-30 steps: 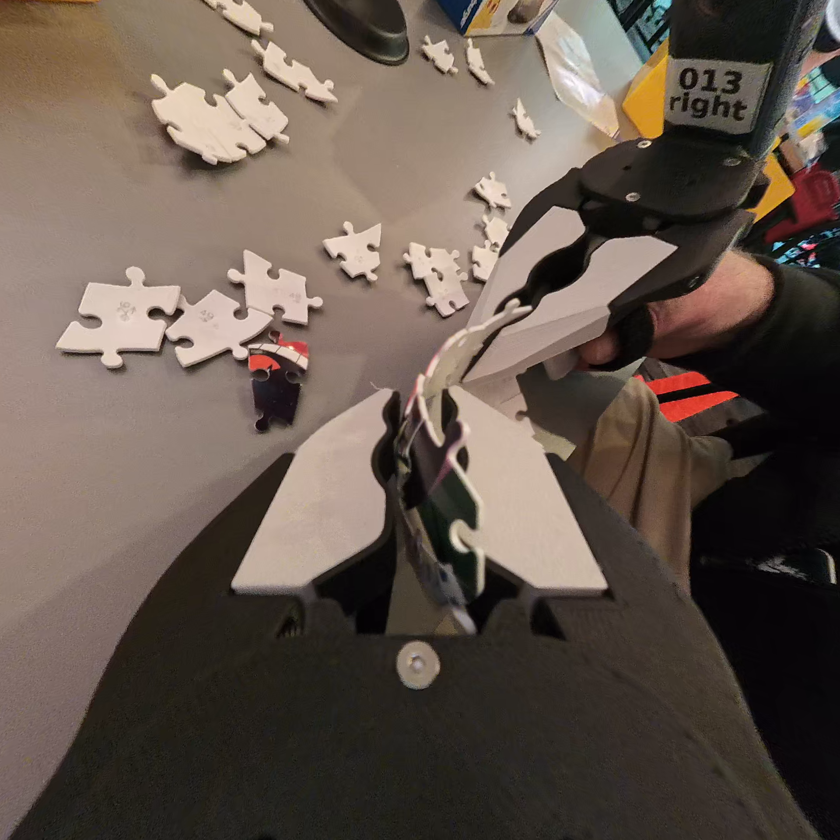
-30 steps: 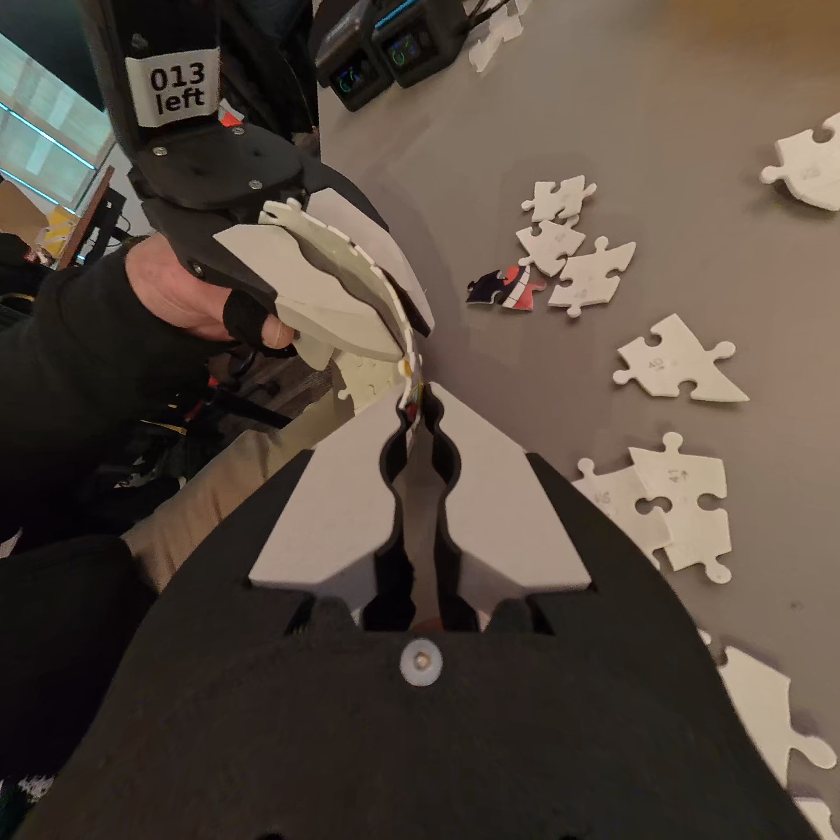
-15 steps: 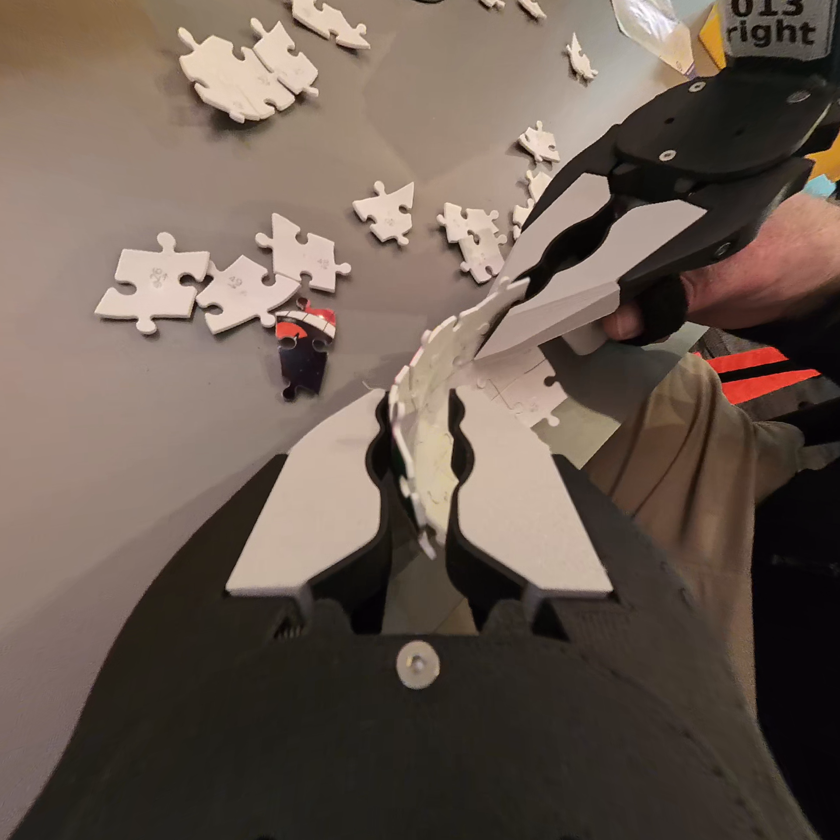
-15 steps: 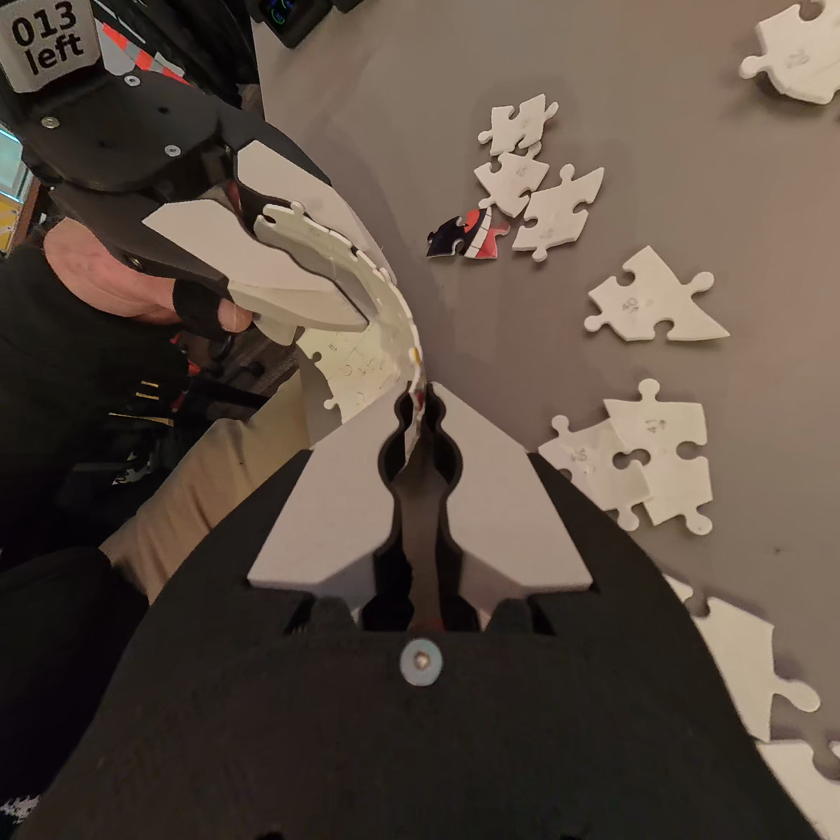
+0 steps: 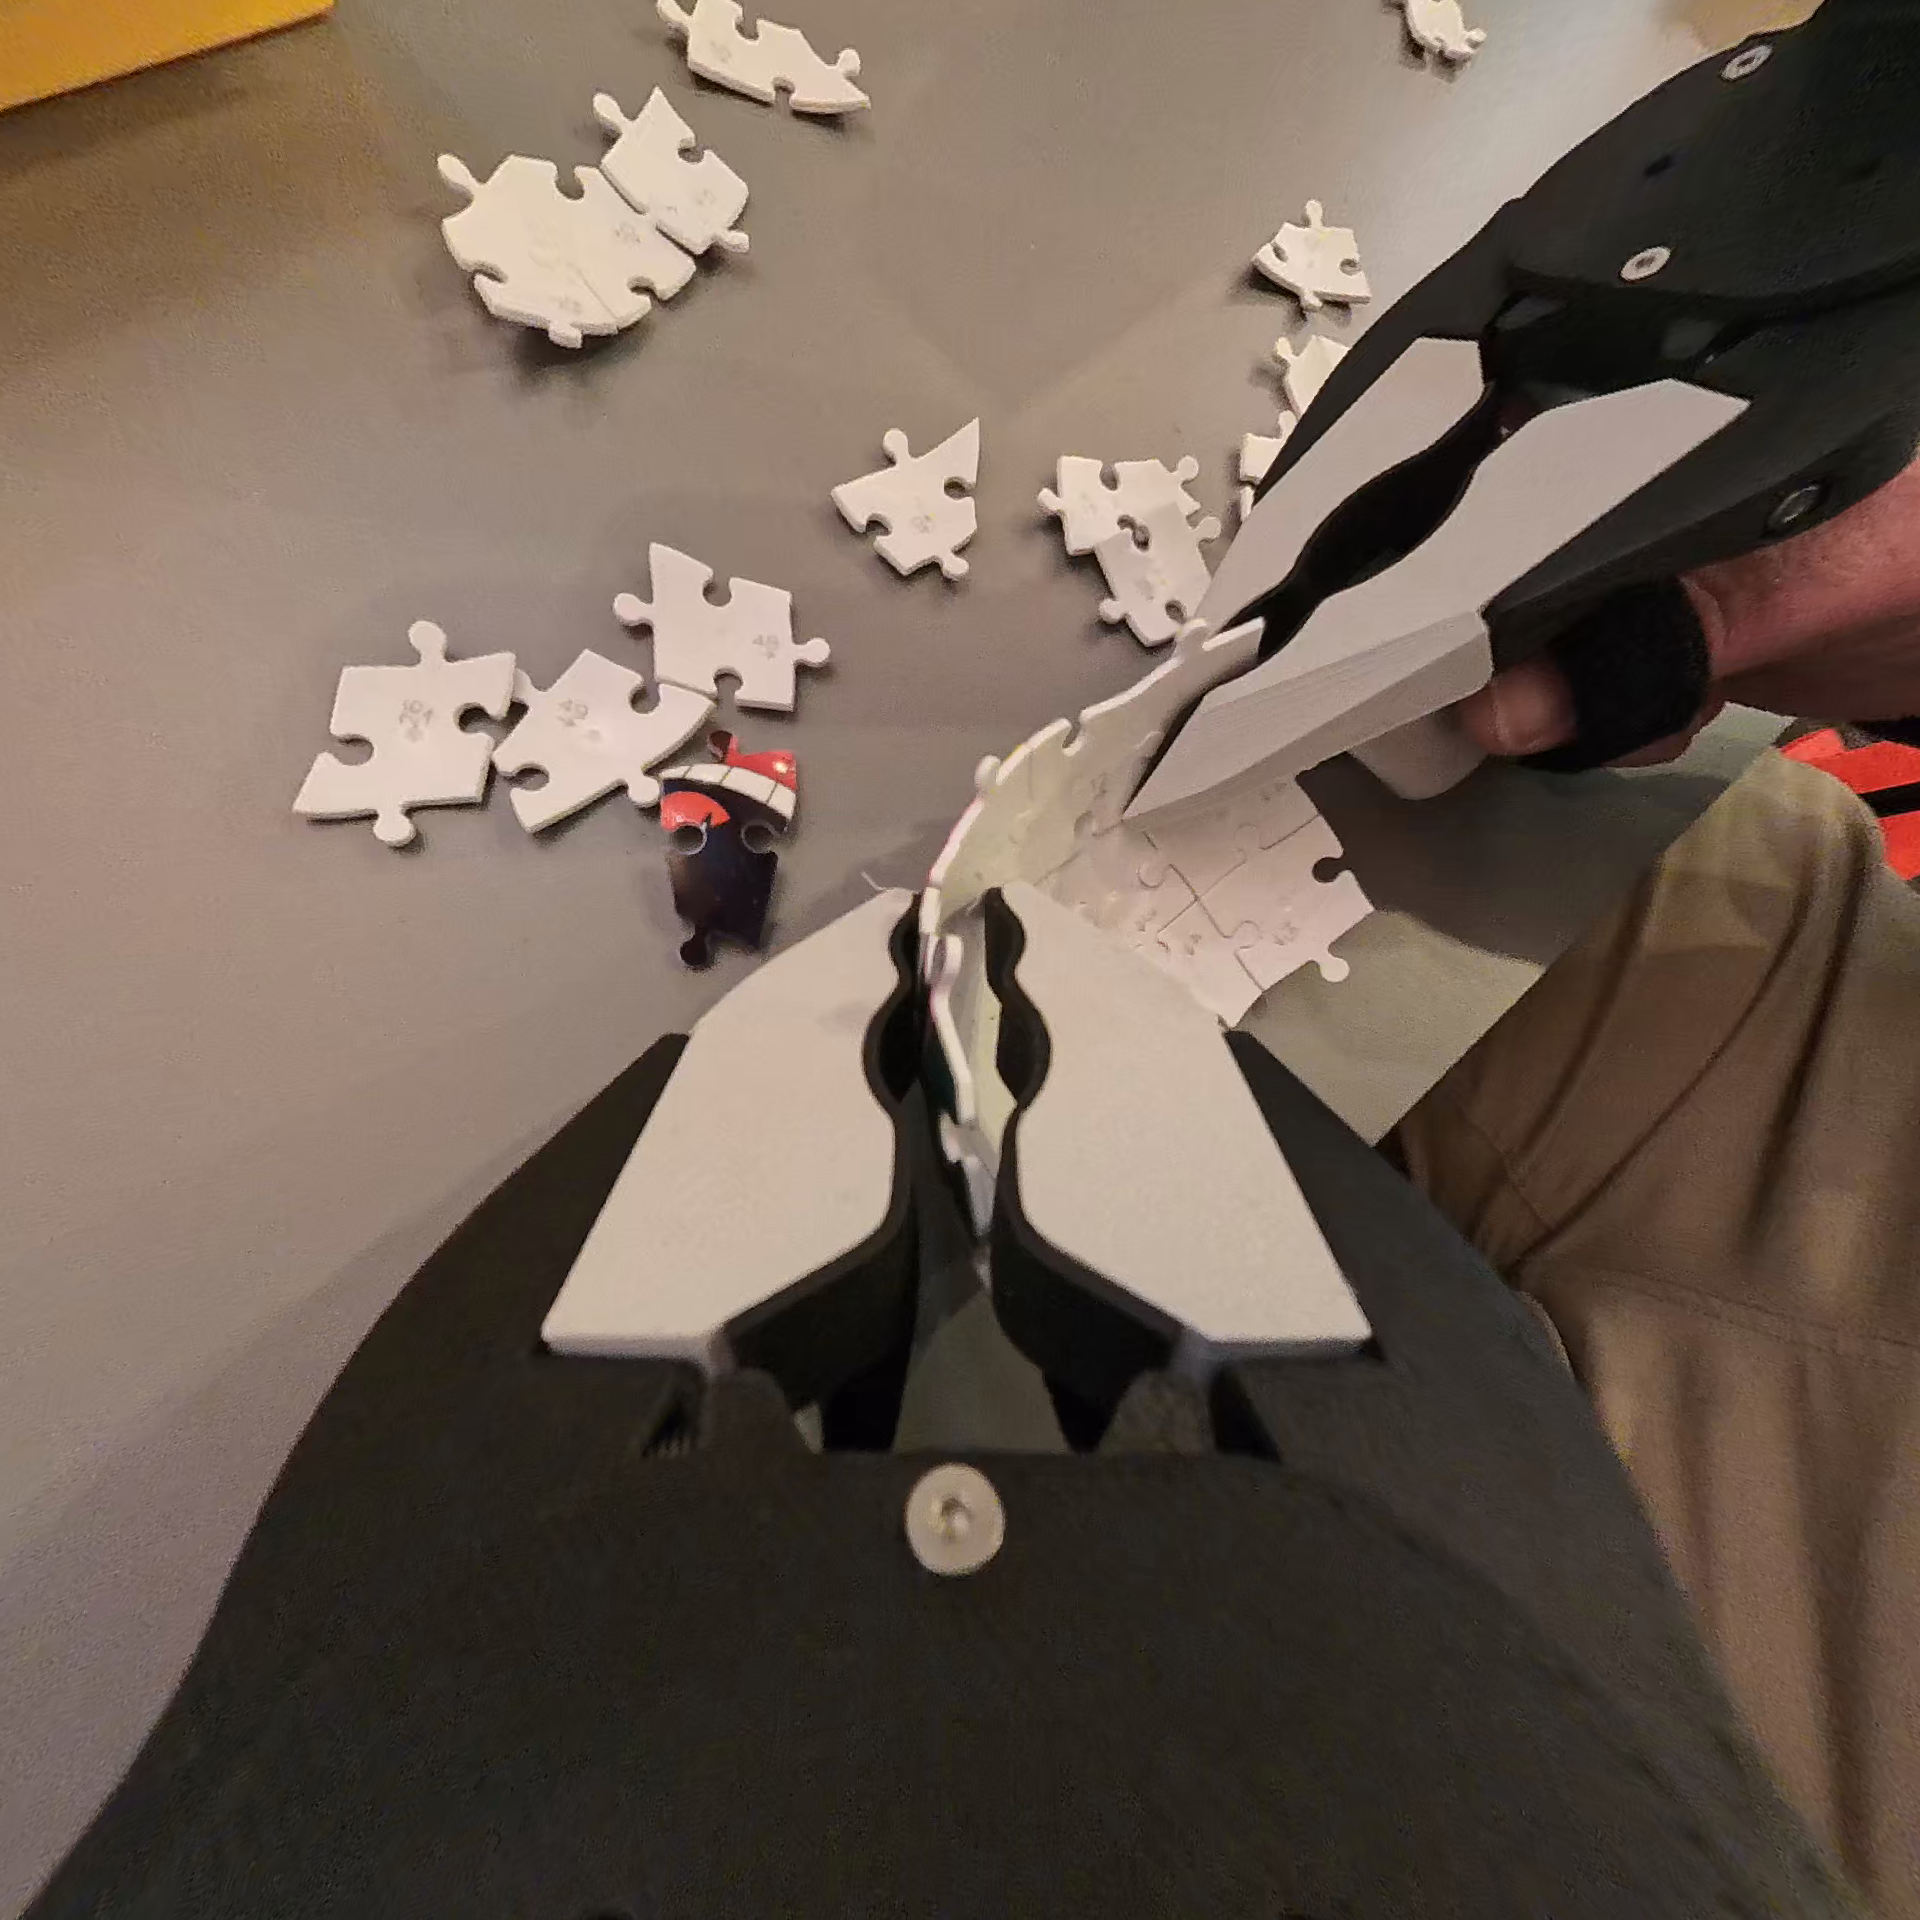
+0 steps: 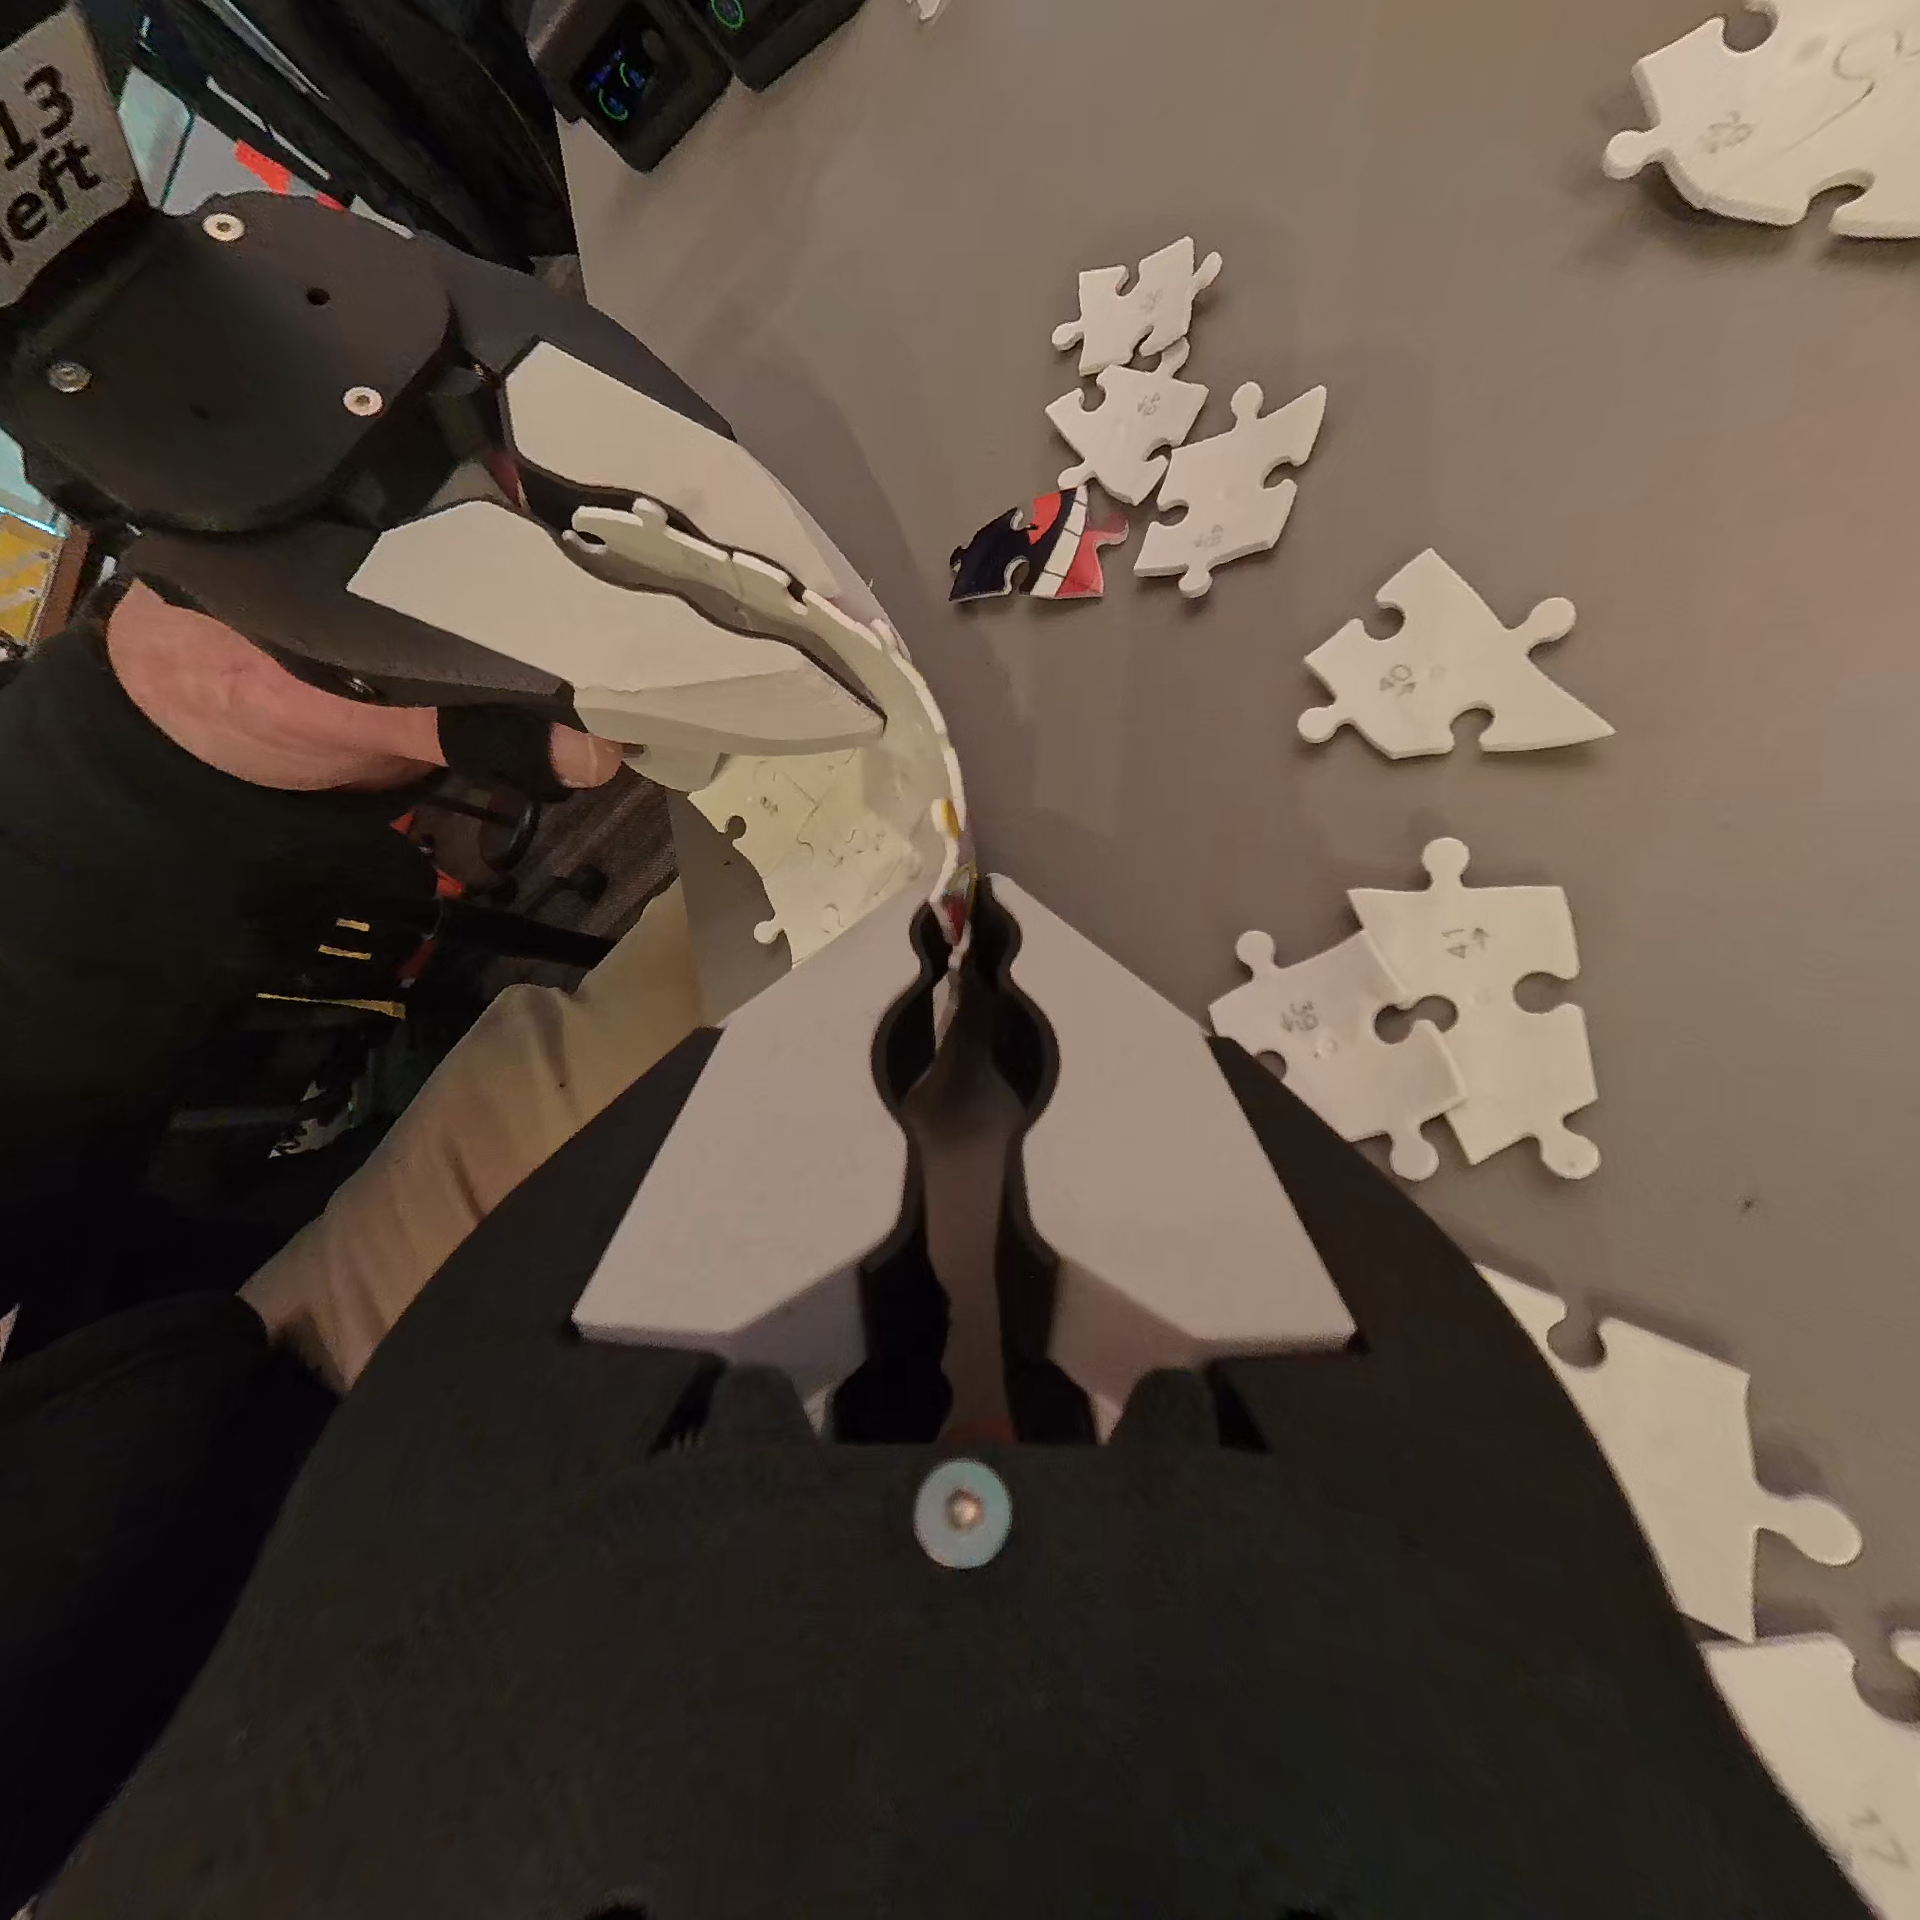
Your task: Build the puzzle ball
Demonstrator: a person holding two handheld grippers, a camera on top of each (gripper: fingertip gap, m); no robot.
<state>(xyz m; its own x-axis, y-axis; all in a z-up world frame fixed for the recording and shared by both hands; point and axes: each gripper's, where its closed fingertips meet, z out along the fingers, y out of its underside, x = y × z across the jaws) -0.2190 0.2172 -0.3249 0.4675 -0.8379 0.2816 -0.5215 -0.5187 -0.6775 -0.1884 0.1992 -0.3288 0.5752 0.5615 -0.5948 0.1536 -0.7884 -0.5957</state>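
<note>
Since before, your right gripper (image 6: 961,914) swung lower; both it and your left gripper (image 5: 956,935) clamp the curved puzzle-ball section (image 5: 1236,914) above the grey table (image 5: 260,1039).

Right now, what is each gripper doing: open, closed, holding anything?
Left gripper: closed on the curved puzzle section.
Right gripper: closed on the same section's other edge.

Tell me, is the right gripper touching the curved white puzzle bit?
Touching. In the left wrist view the right gripper has its jaws pinched shut on the edge of the curved assembled puzzle section.
</note>
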